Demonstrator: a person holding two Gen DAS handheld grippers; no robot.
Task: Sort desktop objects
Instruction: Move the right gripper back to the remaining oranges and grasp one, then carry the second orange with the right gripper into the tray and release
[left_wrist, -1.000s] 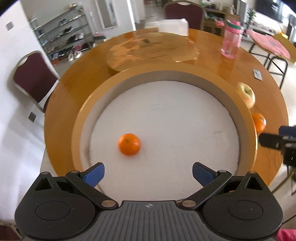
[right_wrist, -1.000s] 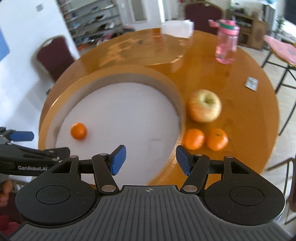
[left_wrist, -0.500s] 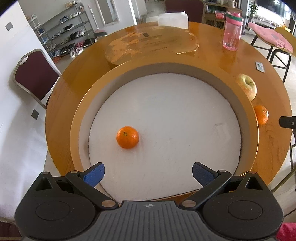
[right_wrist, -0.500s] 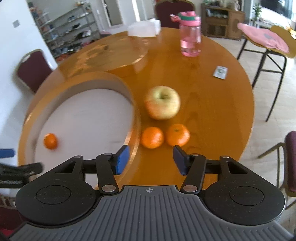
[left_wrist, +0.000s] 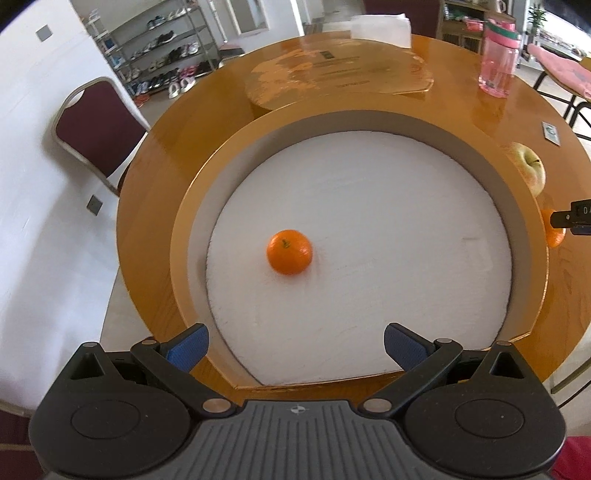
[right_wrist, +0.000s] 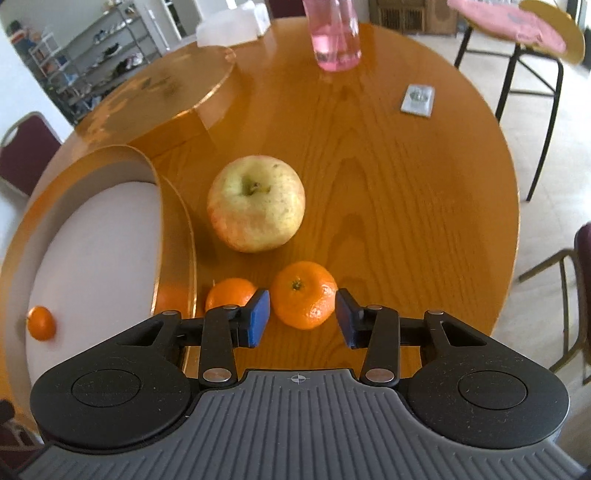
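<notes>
The right gripper (right_wrist: 302, 317) is held low over the table (right_wrist: 388, 192), its fingers apart on either side of a tangerine (right_wrist: 303, 293) without touching it; a careless squeeze could roll it into the second tangerine (right_wrist: 229, 291) at its 9 o'clock or the apple (right_wrist: 256, 208) at 11. The left gripper (left_wrist: 293, 349) hangs level at the tray's (left_wrist: 184, 236) 6 o'clock edge, fingers wide apart and empty. One tangerine (left_wrist: 289, 252) lies in the tray, toward 9 o'clock.
</notes>
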